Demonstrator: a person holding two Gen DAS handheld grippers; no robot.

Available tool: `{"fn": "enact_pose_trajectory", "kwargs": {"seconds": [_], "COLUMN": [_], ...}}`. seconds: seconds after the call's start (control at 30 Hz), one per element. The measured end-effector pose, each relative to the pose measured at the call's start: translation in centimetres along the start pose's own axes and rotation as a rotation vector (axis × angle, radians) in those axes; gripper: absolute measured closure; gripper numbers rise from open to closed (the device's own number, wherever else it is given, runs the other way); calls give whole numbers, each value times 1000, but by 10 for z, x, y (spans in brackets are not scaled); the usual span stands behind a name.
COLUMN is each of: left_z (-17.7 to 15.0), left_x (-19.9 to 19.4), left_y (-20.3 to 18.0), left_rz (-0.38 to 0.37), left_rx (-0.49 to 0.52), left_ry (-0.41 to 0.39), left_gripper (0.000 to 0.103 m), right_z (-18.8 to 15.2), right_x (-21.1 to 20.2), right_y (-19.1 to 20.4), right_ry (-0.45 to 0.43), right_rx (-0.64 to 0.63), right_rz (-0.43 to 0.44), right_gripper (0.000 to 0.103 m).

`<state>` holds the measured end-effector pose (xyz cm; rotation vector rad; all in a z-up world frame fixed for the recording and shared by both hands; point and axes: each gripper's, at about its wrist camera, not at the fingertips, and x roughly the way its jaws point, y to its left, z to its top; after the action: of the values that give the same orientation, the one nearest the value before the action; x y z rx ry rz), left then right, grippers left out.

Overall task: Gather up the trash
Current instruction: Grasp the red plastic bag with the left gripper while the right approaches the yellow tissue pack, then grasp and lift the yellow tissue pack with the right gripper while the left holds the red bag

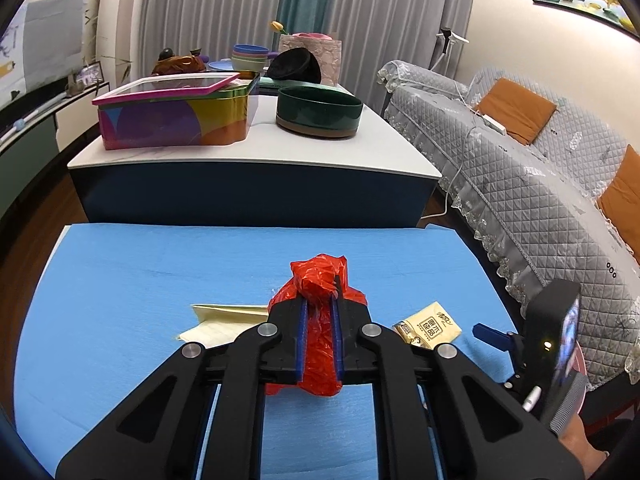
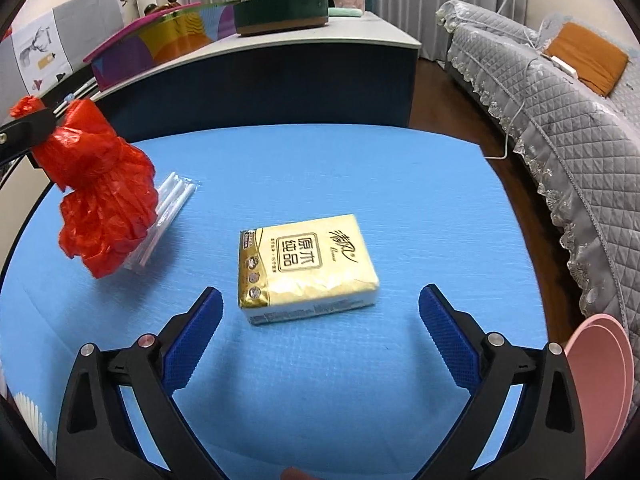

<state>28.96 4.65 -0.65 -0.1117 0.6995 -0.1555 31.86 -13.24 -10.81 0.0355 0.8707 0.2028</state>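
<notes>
My left gripper [image 1: 321, 300] is shut on a crumpled red plastic bag [image 1: 318, 280] and holds it above the blue mat [image 1: 140, 280]; the bag also hangs at the left of the right wrist view [image 2: 100, 200]. My right gripper [image 2: 320, 300] is open, its jaws wide apart, just short of a yellow tissue pack [image 2: 308, 264] lying on the mat [image 2: 320, 168]. The pack shows right of the left gripper too [image 1: 428, 326]. A clear packet of white straws [image 2: 170, 204] lies behind the bag. A pale yellow paper piece [image 1: 224, 318] lies left of the left gripper.
A low white-topped table [image 1: 256, 152] beyond the mat carries a colourful tin box [image 1: 172, 120], a dark green round box [image 1: 318, 110] and bowls. A grey quilted sofa [image 1: 520, 168] runs along the right. A pink round item [image 2: 600, 380] sits at the right edge.
</notes>
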Motion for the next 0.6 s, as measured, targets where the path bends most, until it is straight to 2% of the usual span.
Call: {"fn": "enact_pose_trajectory", "kwargs": {"seconds": [0.2, 0.23, 0.3, 0.6], "left_z": [1, 1, 2, 0], "left_x": [-3, -4, -4, -7], "left_y": [3, 2, 1, -1], "left_rz": [-5, -5, -4, 29], "left_rx": [-2, -1, 7, 30], "left_ry": [-2, -3, -9, -31], "left_gripper": [93, 93, 93, 93], "right_z": [2, 2, 1, 1], "right_x": [12, 12, 13, -14], "right_y": [-4, -6, -8, -7], "right_ry": [26, 29, 39, -33], "right_rx": [10, 17, 28, 29], "right_rz": [-11, 1, 13, 15], "right_gripper": [7, 10, 30, 32]}}
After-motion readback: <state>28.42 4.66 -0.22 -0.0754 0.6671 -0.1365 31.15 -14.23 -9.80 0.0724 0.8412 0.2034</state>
